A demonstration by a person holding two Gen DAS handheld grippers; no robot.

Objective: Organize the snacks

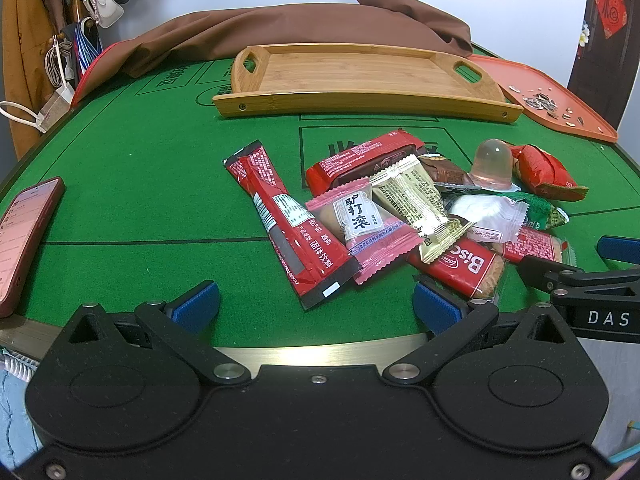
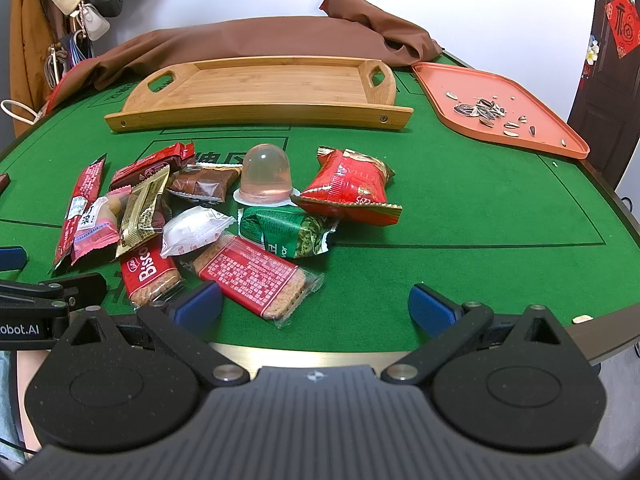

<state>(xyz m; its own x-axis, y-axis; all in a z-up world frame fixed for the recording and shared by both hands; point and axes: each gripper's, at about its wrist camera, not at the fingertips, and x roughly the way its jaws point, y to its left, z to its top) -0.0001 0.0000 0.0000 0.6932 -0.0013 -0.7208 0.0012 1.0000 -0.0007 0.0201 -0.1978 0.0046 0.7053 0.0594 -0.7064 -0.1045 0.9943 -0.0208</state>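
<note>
A pile of wrapped snacks lies on the green table (image 1: pixel 140 184): a long red stick pack (image 1: pixel 286 226), a pink pastry pack (image 1: pixel 362 222), a gold pack (image 1: pixel 416 204), a Biscoff biscuit (image 1: pixel 466 268), a jelly cup (image 2: pixel 265 176), a red bag (image 2: pixel 350 188), a green bag (image 2: pixel 288 230) and a red-label biscuit (image 2: pixel 256 276). An empty wooden tray (image 1: pixel 352 74) stands behind the pile; it also shows in the right wrist view (image 2: pixel 256 84). My left gripper (image 1: pixel 316 304) is open over the near table edge, empty. My right gripper (image 2: pixel 316 304) is open and empty.
An orange tray (image 2: pixel 532 120) with sunflower seeds sits at the back right. A brown cloth (image 2: pixel 256 38) lies behind the wooden tray. A phone in a red case (image 1: pixel 24 240) lies at the left edge. Coats and bags hang at the far left.
</note>
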